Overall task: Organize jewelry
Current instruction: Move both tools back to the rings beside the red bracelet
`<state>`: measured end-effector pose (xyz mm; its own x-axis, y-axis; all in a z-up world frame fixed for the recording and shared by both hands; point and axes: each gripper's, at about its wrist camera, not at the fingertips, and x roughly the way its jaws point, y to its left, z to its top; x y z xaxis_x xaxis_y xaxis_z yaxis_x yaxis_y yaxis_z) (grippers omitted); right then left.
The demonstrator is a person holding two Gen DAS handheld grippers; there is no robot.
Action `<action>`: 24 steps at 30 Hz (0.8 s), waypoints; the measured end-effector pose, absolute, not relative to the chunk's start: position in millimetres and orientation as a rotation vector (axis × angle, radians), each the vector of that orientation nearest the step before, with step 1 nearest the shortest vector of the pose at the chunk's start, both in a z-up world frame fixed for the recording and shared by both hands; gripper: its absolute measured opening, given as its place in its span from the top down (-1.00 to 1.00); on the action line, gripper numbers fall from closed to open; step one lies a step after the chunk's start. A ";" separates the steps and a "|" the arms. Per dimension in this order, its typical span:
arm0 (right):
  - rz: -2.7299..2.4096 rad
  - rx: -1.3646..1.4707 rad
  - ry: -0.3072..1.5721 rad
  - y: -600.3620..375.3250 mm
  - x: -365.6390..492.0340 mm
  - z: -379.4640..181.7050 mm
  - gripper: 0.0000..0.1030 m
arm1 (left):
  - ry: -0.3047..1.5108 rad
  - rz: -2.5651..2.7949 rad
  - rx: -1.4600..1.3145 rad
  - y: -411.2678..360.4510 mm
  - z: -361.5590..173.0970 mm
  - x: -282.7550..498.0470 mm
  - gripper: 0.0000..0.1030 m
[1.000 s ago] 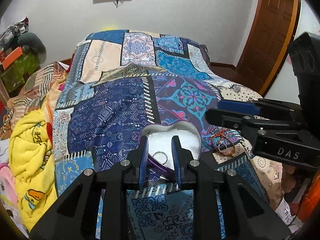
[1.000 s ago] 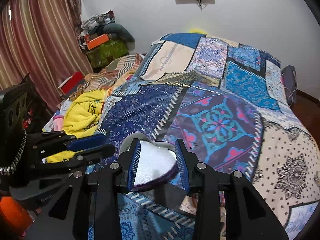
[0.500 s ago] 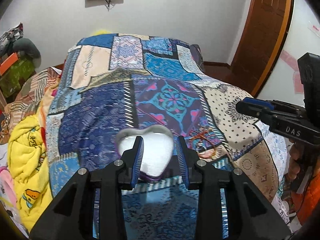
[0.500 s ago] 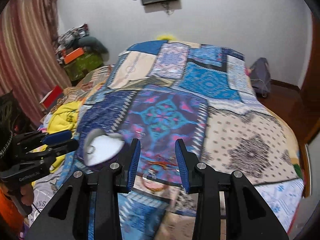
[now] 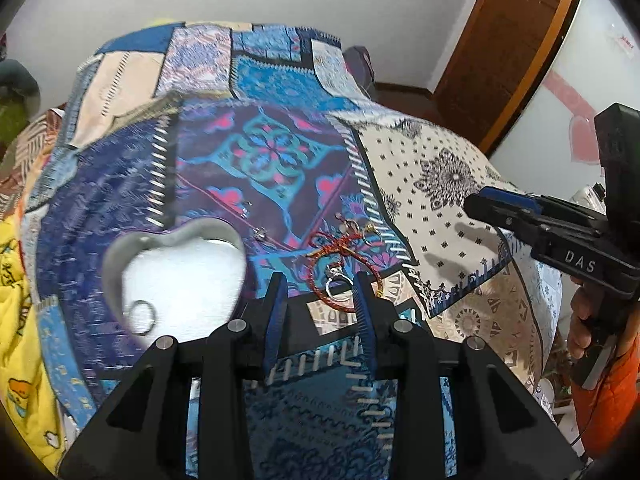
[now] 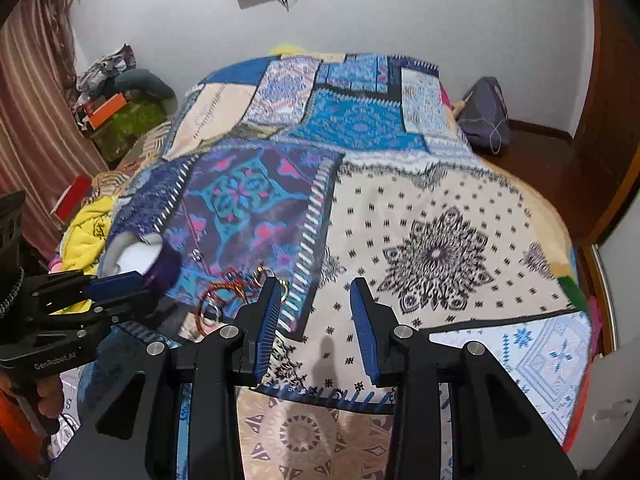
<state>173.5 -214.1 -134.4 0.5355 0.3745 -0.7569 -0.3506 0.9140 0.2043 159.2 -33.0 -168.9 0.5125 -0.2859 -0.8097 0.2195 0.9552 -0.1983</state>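
Observation:
A heart-shaped jewelry box [image 5: 176, 276] with white lining lies open on the patchwork bedspread; a silver ring [image 5: 140, 317] lies inside it. To its right lies a small heap of jewelry [image 5: 344, 260]: a red cord bracelet, rings and a thin chain. My left gripper [image 5: 320, 312] is open and empty, just in front of the heap. My right gripper [image 6: 314, 320] is open and empty over the cream patch, right of the heap [image 6: 232, 292]. The box [image 6: 136, 256] shows at the left in the right wrist view, partly behind the left gripper.
The bed's patchwork cover [image 6: 436, 248] fills both views. A yellow blanket [image 5: 16, 280] lies along the left edge. A wooden door [image 5: 516, 40] stands at the right. A grey bag [image 6: 484, 116] sits on the floor beyond the bed.
Both grippers have swung to the right. The left gripper moved from over the box to the jewelry heap. The right gripper moved off the box onto the cream patch.

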 end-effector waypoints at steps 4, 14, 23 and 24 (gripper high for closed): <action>0.460 0.020 0.955 -207.2 178.4 -151.4 0.37 | 1.029 -0.306 -0.099 -36.0 -183.6 169.6 0.36; 0.538 -0.047 1.029 -185.9 187.4 -177.5 0.37 | 1.024 -0.253 -0.094 -27.0 -193.6 184.2 0.36; 0.579 -0.084 1.058 -172.0 192.3 -189.2 0.37 | 1.013 -0.192 -0.072 -19.5 -196.2 204.1 0.36; 0.578 -0.087 1.059 -171.4 193.0 -190.0 0.37 | 1.014 -0.189 -0.061 -21.9 -196.7 206.5 0.36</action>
